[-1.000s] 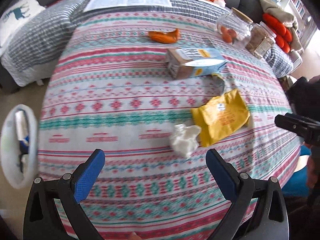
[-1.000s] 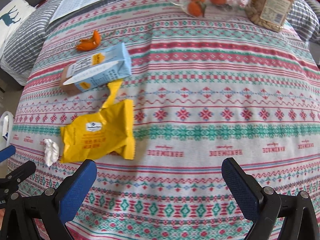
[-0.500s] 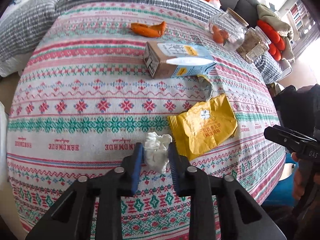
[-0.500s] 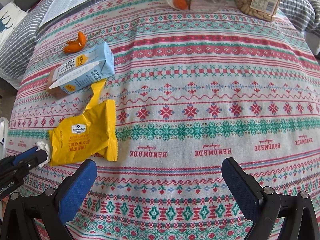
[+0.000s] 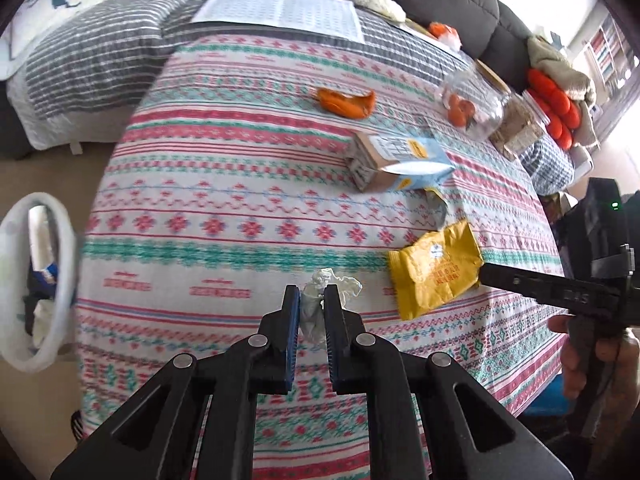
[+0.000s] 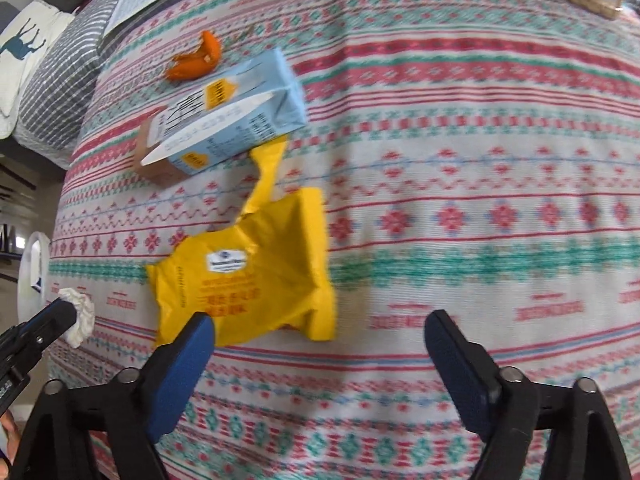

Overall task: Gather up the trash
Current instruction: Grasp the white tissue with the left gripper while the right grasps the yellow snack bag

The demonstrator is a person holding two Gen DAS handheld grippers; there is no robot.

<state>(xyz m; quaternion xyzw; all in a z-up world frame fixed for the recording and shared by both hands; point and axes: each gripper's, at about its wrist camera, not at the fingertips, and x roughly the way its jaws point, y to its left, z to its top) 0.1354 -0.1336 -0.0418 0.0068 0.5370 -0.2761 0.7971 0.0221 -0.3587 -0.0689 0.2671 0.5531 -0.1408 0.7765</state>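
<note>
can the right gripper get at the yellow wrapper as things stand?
Probably yes. The right gripper hangs just short of the yellow wrapper, jaws closing but not yet on it, one pad already at its near edge. The left gripper, shut on the white tissue, stays off to the side.

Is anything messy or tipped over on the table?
Yes. The blue carton lies on its side, a torn-open yellow wrapper sits crumpled beside it, and orange peel lies loose on the tablecloth.
</note>
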